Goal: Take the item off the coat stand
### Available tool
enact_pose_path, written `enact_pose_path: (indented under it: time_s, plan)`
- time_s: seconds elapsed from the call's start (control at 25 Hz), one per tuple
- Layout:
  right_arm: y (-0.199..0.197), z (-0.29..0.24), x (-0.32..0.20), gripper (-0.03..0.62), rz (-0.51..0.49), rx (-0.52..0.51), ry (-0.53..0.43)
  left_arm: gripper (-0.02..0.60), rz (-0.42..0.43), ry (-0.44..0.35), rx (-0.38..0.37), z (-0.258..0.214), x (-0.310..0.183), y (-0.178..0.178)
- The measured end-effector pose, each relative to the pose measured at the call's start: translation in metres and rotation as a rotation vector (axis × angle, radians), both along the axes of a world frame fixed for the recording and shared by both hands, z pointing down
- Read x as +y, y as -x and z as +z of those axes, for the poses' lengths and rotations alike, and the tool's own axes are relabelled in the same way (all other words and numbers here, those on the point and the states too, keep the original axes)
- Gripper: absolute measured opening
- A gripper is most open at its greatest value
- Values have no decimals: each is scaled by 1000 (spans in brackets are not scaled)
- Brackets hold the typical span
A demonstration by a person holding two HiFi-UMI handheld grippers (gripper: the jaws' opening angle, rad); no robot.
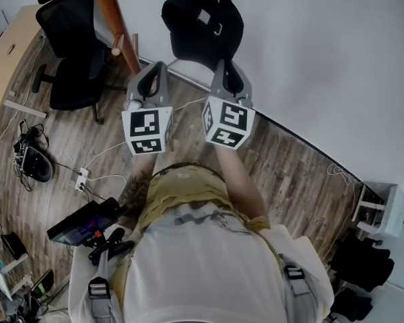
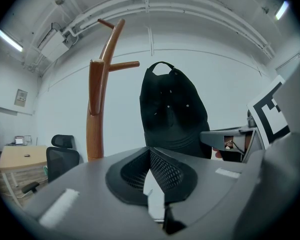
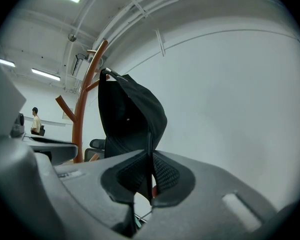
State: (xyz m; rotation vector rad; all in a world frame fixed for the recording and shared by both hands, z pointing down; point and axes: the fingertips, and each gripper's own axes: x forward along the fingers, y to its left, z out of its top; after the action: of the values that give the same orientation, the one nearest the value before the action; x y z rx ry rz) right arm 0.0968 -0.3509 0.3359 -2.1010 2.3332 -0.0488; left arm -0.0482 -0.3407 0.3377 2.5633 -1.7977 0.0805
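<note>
A black cap (image 1: pixel 202 19) hangs in the air to the right of the brown wooden coat stand (image 1: pixel 118 25). My right gripper (image 1: pixel 229 79) is shut on the cap's lower edge. In the right gripper view the thin edge of the cap (image 3: pixel 130 114) runs down between the pads of the right gripper (image 3: pixel 150 156). In the left gripper view the cap (image 2: pixel 172 114) is apart from the pegs of the stand (image 2: pixel 96 109). My left gripper (image 1: pixel 155 79) sits level with the right one, just left of the cap. The left gripper (image 2: pixel 150 154) is shut on nothing.
A black office chair (image 1: pixel 74 39) and a wooden desk (image 1: pixel 13 46) stand left of the stand. Cables and a power strip (image 1: pixel 81 177) lie on the wood floor. A white wall (image 1: pixel 323 46) is behind the cap. A person (image 3: pixel 36 120) stands far off.
</note>
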Motion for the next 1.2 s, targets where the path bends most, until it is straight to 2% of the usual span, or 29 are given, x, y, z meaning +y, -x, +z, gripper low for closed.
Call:
enact_pose_path:
  time_s: [1.2]
  plan:
    - [5, 16, -5, 15, -12, -28, 24, -3, -28, 38, -9, 14, 1, 12]
